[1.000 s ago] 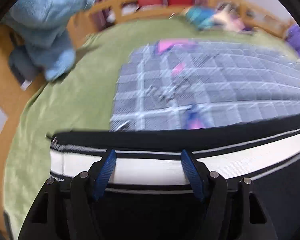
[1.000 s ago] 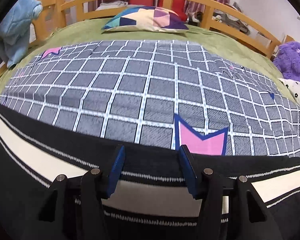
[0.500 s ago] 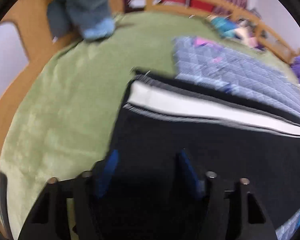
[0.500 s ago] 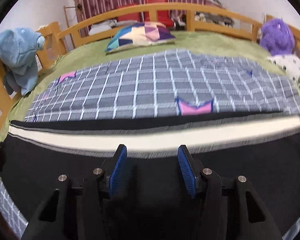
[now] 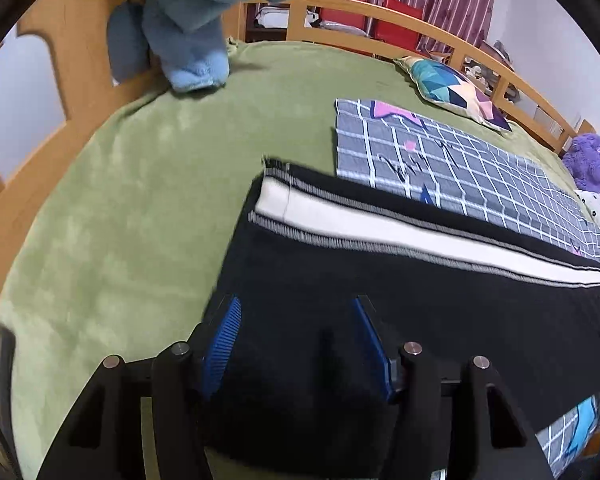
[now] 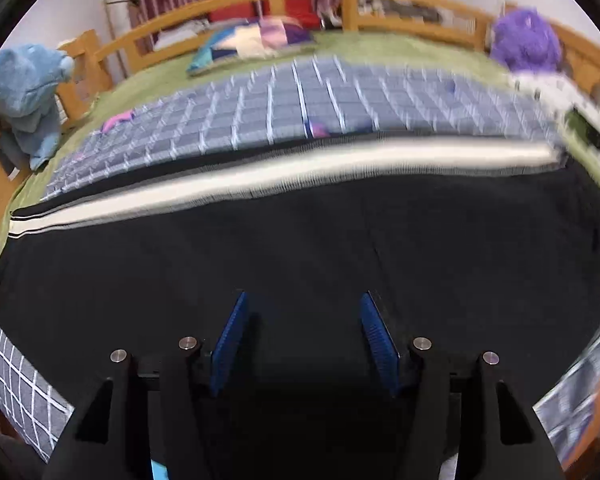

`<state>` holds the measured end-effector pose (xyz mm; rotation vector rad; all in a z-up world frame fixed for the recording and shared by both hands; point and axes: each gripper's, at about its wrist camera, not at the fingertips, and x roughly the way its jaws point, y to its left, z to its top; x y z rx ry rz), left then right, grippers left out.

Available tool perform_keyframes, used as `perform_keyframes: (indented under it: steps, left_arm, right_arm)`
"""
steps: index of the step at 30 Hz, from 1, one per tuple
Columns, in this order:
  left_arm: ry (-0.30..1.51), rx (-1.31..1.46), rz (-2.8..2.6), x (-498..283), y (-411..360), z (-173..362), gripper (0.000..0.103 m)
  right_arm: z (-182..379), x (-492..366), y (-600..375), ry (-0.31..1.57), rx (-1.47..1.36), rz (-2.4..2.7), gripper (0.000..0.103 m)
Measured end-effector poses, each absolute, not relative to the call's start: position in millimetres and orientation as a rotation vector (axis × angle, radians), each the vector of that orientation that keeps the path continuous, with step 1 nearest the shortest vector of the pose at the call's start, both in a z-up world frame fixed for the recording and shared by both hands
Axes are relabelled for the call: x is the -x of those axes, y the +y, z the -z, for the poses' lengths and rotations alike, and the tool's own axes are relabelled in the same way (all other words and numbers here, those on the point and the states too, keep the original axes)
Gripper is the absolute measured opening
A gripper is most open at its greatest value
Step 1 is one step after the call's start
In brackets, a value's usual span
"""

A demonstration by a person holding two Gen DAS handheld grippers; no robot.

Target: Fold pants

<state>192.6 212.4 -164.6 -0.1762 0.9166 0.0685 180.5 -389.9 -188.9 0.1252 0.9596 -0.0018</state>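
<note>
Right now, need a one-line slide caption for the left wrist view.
Left tool open above black pants with a white side stripe, laid on a green bedspread.

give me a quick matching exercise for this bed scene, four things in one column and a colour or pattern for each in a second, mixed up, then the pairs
Things:
1. pants
2. blanket
3. checked sheet
4. plush toy on the bed rail

Colours or patterns:
A. light blue
B. grey with a white grid
C. black with a cream stripe
D. green

Pairs: 1-C, 2-D, 3-B, 4-A
</note>
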Motion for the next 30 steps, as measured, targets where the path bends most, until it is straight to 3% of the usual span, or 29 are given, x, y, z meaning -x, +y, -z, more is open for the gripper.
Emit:
perform_keyframes:
  steps: [4,5,8,11,15,30]
  left_arm:
    - [0.867,0.179,-0.016,-154.7,198.3,154.8,0.057]
    - [0.871,0.179,0.006,-149.3,194.7,156.1,0.064]
    - [0.948,0.111,-0.024,-147.1,183.8,178.0,0.065]
    - [0.976,0.140,-0.138,-136.3,196.4,182.4,0.046]
    - [0.963,0.281,-0.123,-119.0,221.4,165.9,0.053]
    - [0.868,0.764,-0.108,-146.5,284.4,219.1,0.054]
  right_arm:
    - [194.5,-191.2,-390.8,0.977,-0.133,0.020,0.059]
    - [191.4,-192.6,-389.6,0.980,-0.152,0.003,0.059]
    - [190.7,-192.8,-381.5,0.983,-0.153,-0.021,0.060]
    - [195.7,-190.4,-376.6,1.013,-0.067,0.000,0.060]
    - [171.7,-169.3,-394.4,0.975,-0.237,-0.034,0.061]
    - [161.1,-125.4,-402.5,0.950,-0.284,0.024,0.063]
